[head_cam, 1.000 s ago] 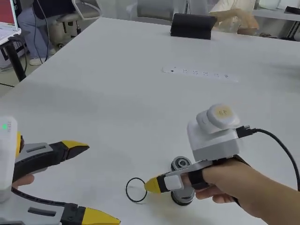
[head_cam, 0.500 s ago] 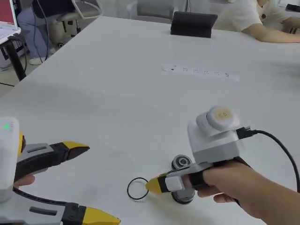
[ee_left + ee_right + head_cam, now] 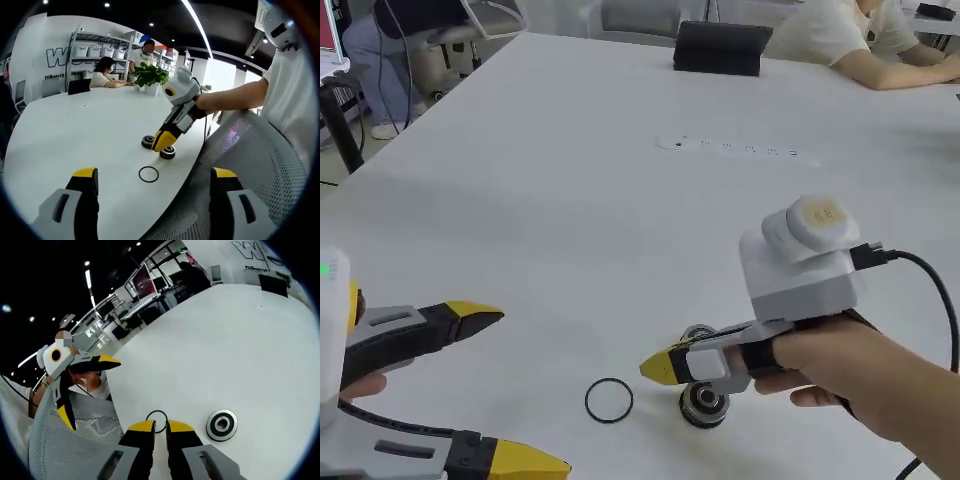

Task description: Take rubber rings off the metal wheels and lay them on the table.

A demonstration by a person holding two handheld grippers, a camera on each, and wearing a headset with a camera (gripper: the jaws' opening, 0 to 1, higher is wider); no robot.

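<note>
The left gripper [image 3: 510, 390] and right gripper [image 3: 655, 368] have black-and-grey fingers [image 3: 440, 322] tipped yellow. Behind the fingers sit white housings [image 3: 800, 285]; a green light [image 3: 329, 268] marks the left one, a black cable [image 3: 870, 256] leaves the right. The person's sleeve [image 3: 282, 70] is white, short.

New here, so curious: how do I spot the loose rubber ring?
Look on the white table, near its front edge, beside the right gripper. The rubber ring lies flat there. It is a thin black hoop, unlike the chunky metal wheels beside it.

Ring [image 3: 609, 400] on table [image 3: 570, 200] beside wheels [image 3: 705, 404]
</note>
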